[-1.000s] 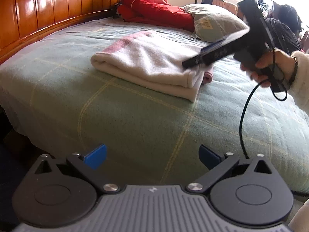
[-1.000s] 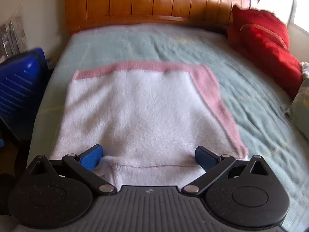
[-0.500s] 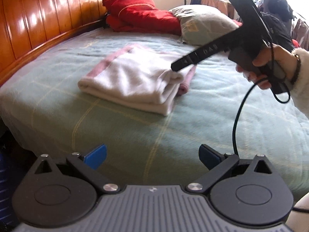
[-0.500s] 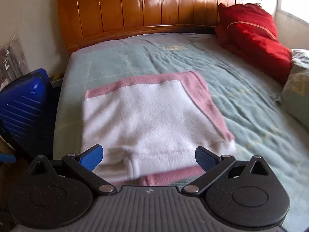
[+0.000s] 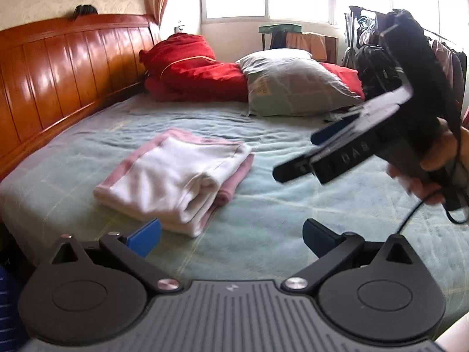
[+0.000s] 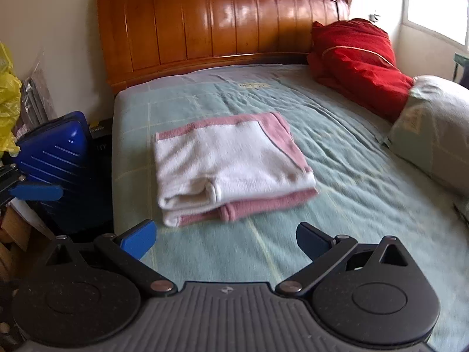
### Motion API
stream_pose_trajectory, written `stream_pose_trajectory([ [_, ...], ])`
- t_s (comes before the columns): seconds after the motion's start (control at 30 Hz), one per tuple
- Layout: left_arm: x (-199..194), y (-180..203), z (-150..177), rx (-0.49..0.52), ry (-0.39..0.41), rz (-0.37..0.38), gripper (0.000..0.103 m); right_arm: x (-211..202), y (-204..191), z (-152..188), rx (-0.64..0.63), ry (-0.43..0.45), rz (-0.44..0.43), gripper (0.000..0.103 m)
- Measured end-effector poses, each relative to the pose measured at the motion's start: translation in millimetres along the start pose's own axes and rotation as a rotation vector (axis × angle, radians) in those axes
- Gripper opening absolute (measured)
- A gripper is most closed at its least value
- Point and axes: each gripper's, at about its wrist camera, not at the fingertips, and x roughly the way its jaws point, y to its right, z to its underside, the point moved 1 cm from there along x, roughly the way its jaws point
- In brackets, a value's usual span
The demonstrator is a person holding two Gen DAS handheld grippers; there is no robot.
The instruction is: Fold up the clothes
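A white garment with pink edging lies folded in a flat stack on the green bedspread. My left gripper hovers open above the near edge of the bed, short of the stack, with nothing between its fingers. My right gripper is open too and holds nothing, pulled back from the stack's near side. In the left wrist view a hand holds the right gripper in the air to the right of the garment. A blue finger of the left gripper shows at the right wrist view's left edge.
A wooden headboard backs the bed. Red bedding and a pale pillow lie at the far side. A blue suitcase and yellow bag stand beside the bed. Clothes racks stand near the window.
Both grippers have drawn back and risen from the folded garment. The right one, earlier close over the stack, now sits clear of it. The garment has not moved.
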Motion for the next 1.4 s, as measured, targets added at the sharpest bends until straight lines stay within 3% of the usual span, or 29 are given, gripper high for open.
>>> stream_pose_trajectory([
  [0.3, -0.5, 39.5, -3.7, 0.005, -0.021, -0.009, 0.102, -37.8, 11.1, 46.1, 0.096, 0.003, 0.078, 0.103],
  [0.67, -8.6, 55.4, 3.0, -0.032, -0.046, -0.061, 0.102, -62.6, -5.8, 90.7, 0.187, -0.023, 0.191, 0.103],
  [1.07, -10.6, 52.5, 7.5, -0.09, -0.097, -0.067, 0.102, -74.6, -11.5, 95.4, 0.184, -0.014, 0.211, 0.103],
  [1.4, -13.2, 49.2, 8.4, -0.132, -0.065, 0.013, 0.102, -74.2, -14.0, 94.0, 0.186, -0.009, 0.198, 0.103],
])
